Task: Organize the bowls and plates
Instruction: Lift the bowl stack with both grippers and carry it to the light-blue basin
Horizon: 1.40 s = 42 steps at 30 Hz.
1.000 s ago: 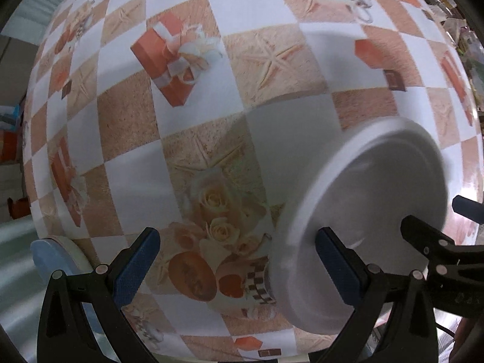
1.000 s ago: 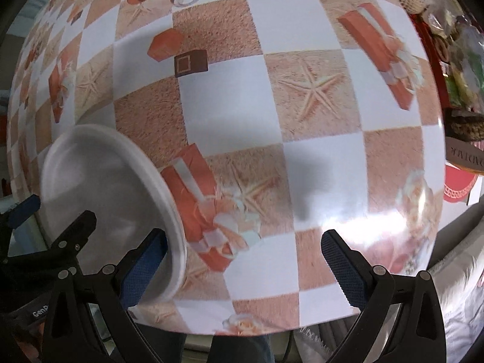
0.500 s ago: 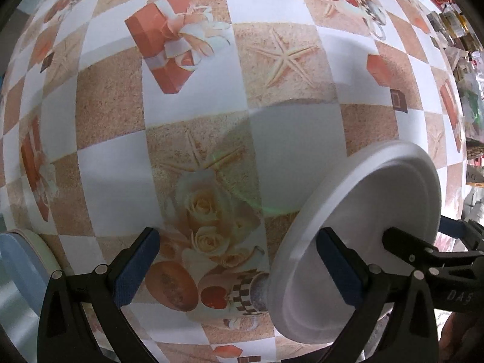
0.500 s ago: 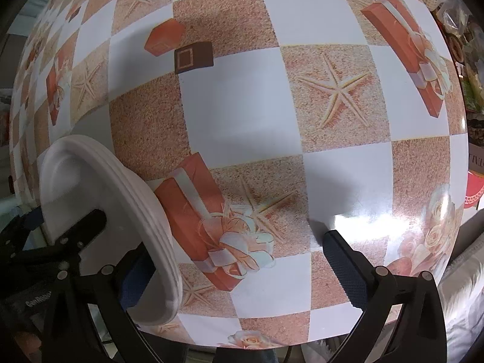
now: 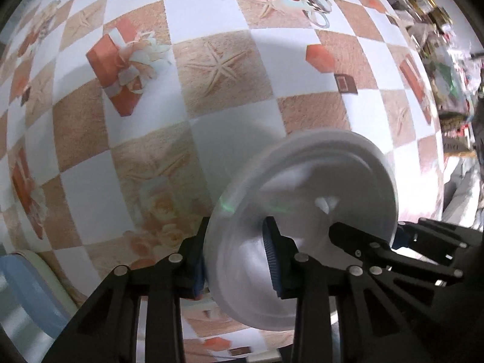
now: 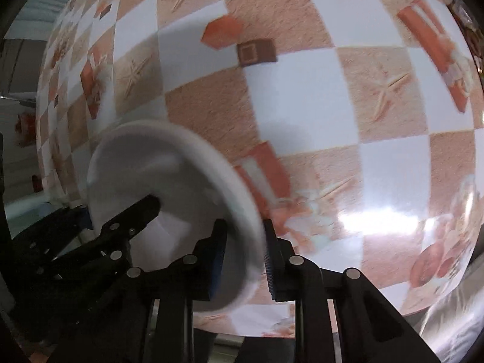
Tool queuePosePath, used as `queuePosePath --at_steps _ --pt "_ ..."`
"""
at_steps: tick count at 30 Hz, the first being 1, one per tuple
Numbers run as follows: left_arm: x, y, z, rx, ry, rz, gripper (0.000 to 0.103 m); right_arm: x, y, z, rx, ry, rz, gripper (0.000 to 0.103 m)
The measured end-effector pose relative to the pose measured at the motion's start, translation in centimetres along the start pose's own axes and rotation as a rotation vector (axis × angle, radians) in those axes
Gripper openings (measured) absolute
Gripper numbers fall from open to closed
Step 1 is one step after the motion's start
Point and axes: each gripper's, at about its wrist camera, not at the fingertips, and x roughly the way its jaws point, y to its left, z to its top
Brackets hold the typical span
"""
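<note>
Above the checkered tablecloth (image 5: 230, 127), I have both grippers clamped on one white plate (image 5: 305, 211), which is held tilted on edge and clear of the table surface. My left gripper (image 5: 236, 257) pinches the plate's near rim, with one finger behind the plate and the other pad pressed against its concave face; the blue-ribbed pad shows plainly on the inside. From the left wrist camera I can see my right gripper (image 5: 393, 242) coming in from the right side, one black finger lying across the plate's face and the other behind its far rim. On the right wrist camera the same plate (image 6: 169, 187) appears at lower left, and my right gripper (image 6: 245, 260) has its fingers closed around the rim nearest that camera, the rim sandwiched between the two pads. The left gripper (image 6: 90, 214) enters there from the left, one finger reaching over the plate's hollow. The plate looks blurred along its edge in both views. At the lower left corner of the left wrist view, a pale blue dish (image 5: 27, 296) with a cream rim sits at the table's edge, well apart from the plate. Cluttered packaged goods (image 5: 435, 30) line the far right edge of the table.
</note>
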Motion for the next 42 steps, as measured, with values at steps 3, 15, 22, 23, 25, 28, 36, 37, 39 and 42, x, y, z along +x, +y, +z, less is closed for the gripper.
queuePosePath --at_steps 3,15,22,23,25,28,36,37,39,42 --pt "-0.1 1.1 -1.6 0.006 -0.011 0.018 0.038 0.6 1.0 -0.6 0.004 0.027 0.008 0.025" --pt "-0.6 10.4 -8.9 -0.07 -0.018 0.096 0.04 2.9 9.0 -3.3 -0.131 0.103 0.0 0.025" --pt "-0.8 14.2 -12.1 -0.103 -0.005 0.106 0.04 4.0 13.1 -5.9 -0.188 0.142 0.011 0.025" --pt "-0.8 14.5 -12.3 -0.106 -0.002 0.104 0.04 4.1 13.4 -6.1 -0.185 0.146 0.015 0.025" --pt "-0.7 15.1 -13.1 -0.113 -0.001 0.097 0.04 4.3 13.6 -6.7 -0.184 0.15 0.015 0.025" --pt "-0.5 16.1 -13.3 -0.115 -0.004 0.088 0.04 4.9 13.6 -6.3 -0.196 0.151 0.011 0.025" --pt "-0.8 14.6 -12.1 -0.113 0.02 0.064 0.039 6.5 12.3 -4.4 -0.152 0.159 0.022 0.025" --pt "-0.1 13.9 -11.0 -0.114 0.024 0.061 0.039 6.5 12.3 -4.4 -0.154 0.16 0.016 0.025" --pt "0.1 14.3 -11.1 -0.11 0.034 0.051 0.04 6.3 12.2 -5.2 -0.162 0.165 0.007 0.025" --pt "-0.2 12.6 -12.9 -0.099 0.031 0.051 0.04 7.3 13.3 -6.1 -0.166 0.176 0.003 0.025"
